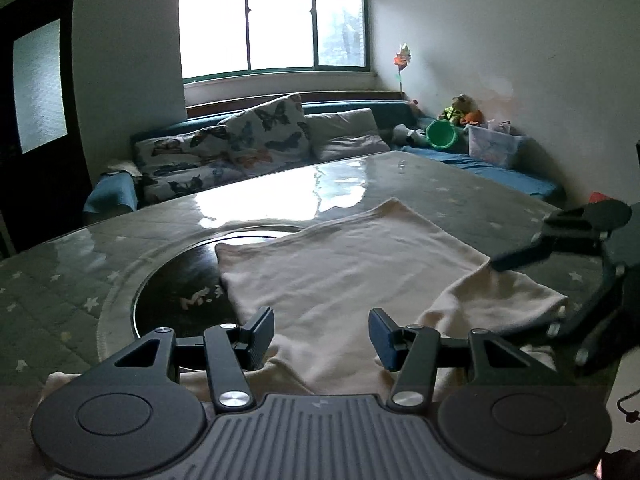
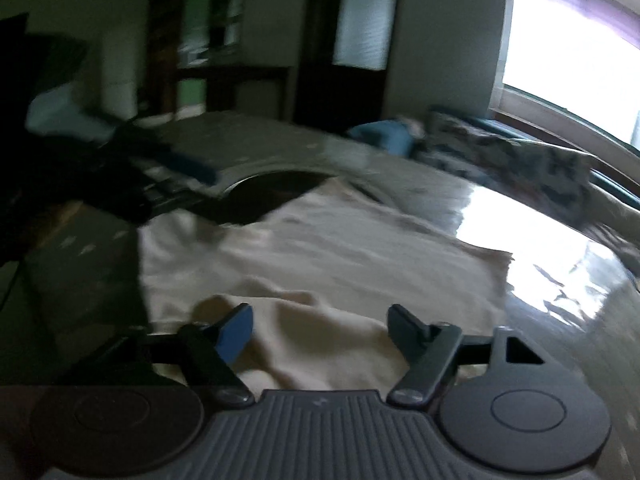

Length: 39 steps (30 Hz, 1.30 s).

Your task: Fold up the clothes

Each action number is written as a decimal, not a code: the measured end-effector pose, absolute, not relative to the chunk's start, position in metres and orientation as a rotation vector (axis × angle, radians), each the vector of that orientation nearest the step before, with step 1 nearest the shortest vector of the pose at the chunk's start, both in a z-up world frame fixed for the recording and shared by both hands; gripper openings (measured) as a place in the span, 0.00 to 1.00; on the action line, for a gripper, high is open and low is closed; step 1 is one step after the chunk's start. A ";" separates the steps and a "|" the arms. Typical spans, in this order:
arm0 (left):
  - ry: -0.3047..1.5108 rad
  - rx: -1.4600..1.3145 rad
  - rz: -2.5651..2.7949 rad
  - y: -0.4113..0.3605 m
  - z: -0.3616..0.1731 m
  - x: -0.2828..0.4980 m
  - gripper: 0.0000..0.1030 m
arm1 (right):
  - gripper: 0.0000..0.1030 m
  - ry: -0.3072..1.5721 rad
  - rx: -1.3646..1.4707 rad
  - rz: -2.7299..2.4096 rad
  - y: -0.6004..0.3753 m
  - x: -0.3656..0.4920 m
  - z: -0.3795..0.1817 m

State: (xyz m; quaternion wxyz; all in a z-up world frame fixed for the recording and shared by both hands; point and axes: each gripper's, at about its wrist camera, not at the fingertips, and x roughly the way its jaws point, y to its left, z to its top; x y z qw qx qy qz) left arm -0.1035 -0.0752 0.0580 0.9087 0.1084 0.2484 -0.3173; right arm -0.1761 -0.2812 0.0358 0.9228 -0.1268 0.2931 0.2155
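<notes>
A cream garment [image 1: 340, 272] lies spread on the glass-topped table [image 1: 460, 184], partly covering a dark round turntable [image 1: 180, 284]. Its right side is folded over into a rumpled flap [image 1: 500, 300]. My left gripper [image 1: 322, 336] hovers open over the garment's near edge, with nothing between its fingers. My right gripper [image 1: 528, 296] comes in from the right, one fingertip [image 1: 500, 262] at the flap. In the blurred right wrist view, the right gripper [image 2: 320, 332] stands open above a raised fold of the garment [image 2: 320, 248]. The left gripper [image 2: 176, 168] shows blurred at upper left.
A sofa with butterfly cushions [image 1: 256, 136] runs along the table's far side under a bright window [image 1: 272, 24]. A green bucket [image 1: 442, 134] and toys sit in the far right corner. A dark door [image 1: 36, 92] stands at left.
</notes>
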 end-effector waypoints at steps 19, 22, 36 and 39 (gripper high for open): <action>0.549 0.187 -0.643 -0.071 0.050 -0.096 0.56 | 0.16 0.641 -0.723 0.754 -0.216 -0.176 0.034; 0.556 0.172 -0.638 -0.069 0.049 -0.095 0.57 | 0.15 0.653 -0.704 0.743 -0.217 -0.171 0.034; 0.549 0.156 -0.592 -0.064 0.052 -0.089 0.56 | 0.26 0.682 -0.260 0.708 -0.254 -0.158 0.054; 0.557 0.162 -0.612 -0.067 0.050 -0.090 0.56 | 0.26 0.687 -0.313 0.719 -0.254 -0.176 0.046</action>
